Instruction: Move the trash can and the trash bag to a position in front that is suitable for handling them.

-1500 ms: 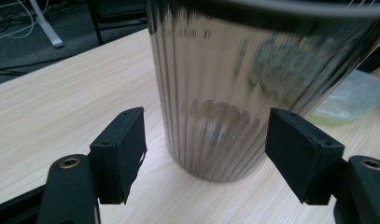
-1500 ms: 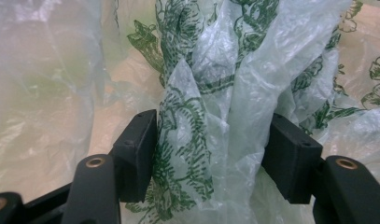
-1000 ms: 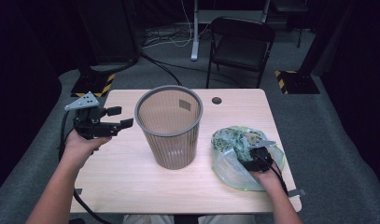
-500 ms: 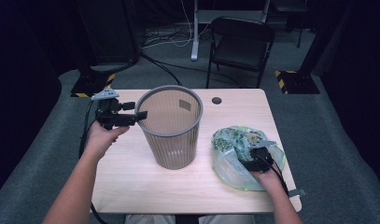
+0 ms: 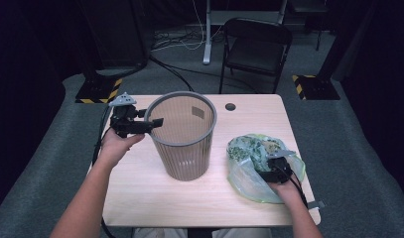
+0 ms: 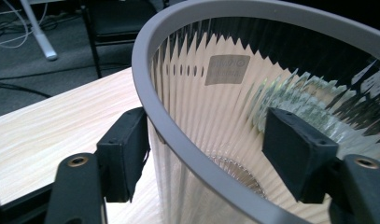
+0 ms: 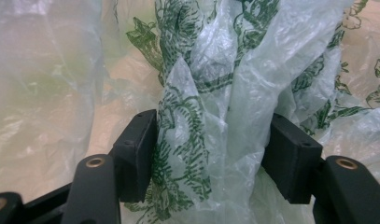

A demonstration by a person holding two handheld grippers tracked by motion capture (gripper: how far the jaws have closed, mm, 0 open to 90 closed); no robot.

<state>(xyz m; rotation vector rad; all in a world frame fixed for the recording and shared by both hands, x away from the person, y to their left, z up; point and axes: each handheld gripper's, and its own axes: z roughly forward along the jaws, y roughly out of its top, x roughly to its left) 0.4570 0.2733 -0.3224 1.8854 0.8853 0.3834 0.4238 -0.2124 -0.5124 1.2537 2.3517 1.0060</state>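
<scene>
A grey ribbed wastebasket (image 5: pixel 182 148) stands upright mid-table, with a small label inside. My left gripper (image 5: pixel 152 124) is at its left rim. In the left gripper view the jaws (image 6: pixel 208 154) straddle the rim (image 6: pixel 178 135), one pad outside against the wall and the other inside, apart from it. They have just been closing, and the gripper is still open. At the right lies a clear plastic bag (image 5: pixel 249 148) with green print. My right gripper (image 5: pixel 271 166) rests on it, and a bunched fold of the bag (image 7: pixel 215 70) is pinched between its pads.
The light wooden table (image 5: pixel 140 198) has a round cable hole (image 5: pixel 231 106) near its far edge. Behind it stand a black folding chair (image 5: pixel 256 44), a metal pole (image 5: pixel 208 29) and two stand bases with yellow-black tape (image 5: pixel 98 91), (image 5: pixel 313 87). Cables trail off the table's left side.
My left hand has moved right and slightly down from the table's left side to the basket, so its jaws now straddle the rim. The right hand and the bag have stayed put.
</scene>
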